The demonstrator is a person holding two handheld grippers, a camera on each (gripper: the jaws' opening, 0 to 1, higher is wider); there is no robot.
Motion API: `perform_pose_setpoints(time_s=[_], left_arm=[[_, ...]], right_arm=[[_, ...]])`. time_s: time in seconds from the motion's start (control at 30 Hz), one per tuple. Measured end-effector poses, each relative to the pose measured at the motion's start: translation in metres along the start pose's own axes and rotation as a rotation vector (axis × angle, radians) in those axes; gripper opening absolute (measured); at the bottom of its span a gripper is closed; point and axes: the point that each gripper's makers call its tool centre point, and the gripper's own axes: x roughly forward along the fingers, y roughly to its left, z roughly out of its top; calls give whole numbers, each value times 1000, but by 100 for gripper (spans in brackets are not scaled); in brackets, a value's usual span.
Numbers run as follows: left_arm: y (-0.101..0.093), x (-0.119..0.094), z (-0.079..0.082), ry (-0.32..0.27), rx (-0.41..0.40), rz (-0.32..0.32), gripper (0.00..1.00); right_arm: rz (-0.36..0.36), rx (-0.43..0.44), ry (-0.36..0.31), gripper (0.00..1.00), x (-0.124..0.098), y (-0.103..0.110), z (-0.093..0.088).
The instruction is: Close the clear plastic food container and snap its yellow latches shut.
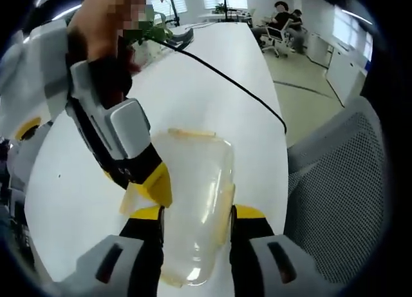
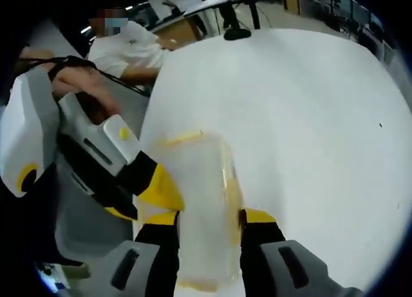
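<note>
- Your left gripper [image 1: 196, 223] is clenched on the clear plastic food container [image 1: 193, 200], which lies on the white table [image 1: 212, 97].
- Your right gripper [image 2: 209, 225] grasps the same container from the opposite end.
- A yellow latch [image 2: 182, 138] shows at its far edge.
- A black cable [image 1: 225, 78] crosses the table.

Grey grippers [image 1: 196, 223], black-and-yellow jaws

Bright, even daylight, glare on the white table [image 2: 309, 116], fisheye-bent edges.

My clear plastic food container [image 1: 196, 200] lies lid-on on the white table [image 1: 212, 97], pale yellow latches [image 2: 183, 139] along its edges.
</note>
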Motion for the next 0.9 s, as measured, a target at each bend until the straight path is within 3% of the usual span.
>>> perform_pose_setpoints(time_s=[0.03,0.07,0.13,0.17,0.23,0.37,0.9], left_arm=[[5,0,2,-11,5,24,38],[1,0,2,-4,-1,7,38],[0,0,3,9,12,19,37],[6,-5,-5,63,59,52,37],[1,1,-3,21,5,34,36],[1,0,-4,-8,5,37,37],[0,1,0,-14,-14,35,38]], right_arm=[[1,41,17,34,0,1,0],[19,-18,47,34,-2,0,-3],[13,-9,57,34,1,2,2],[8,-15,68,34,4,2,2],[9,-25,95,34,4,2,0],[8,-23,94,35,3,0,-2],[25,-17,88,37,1,1,-2]])
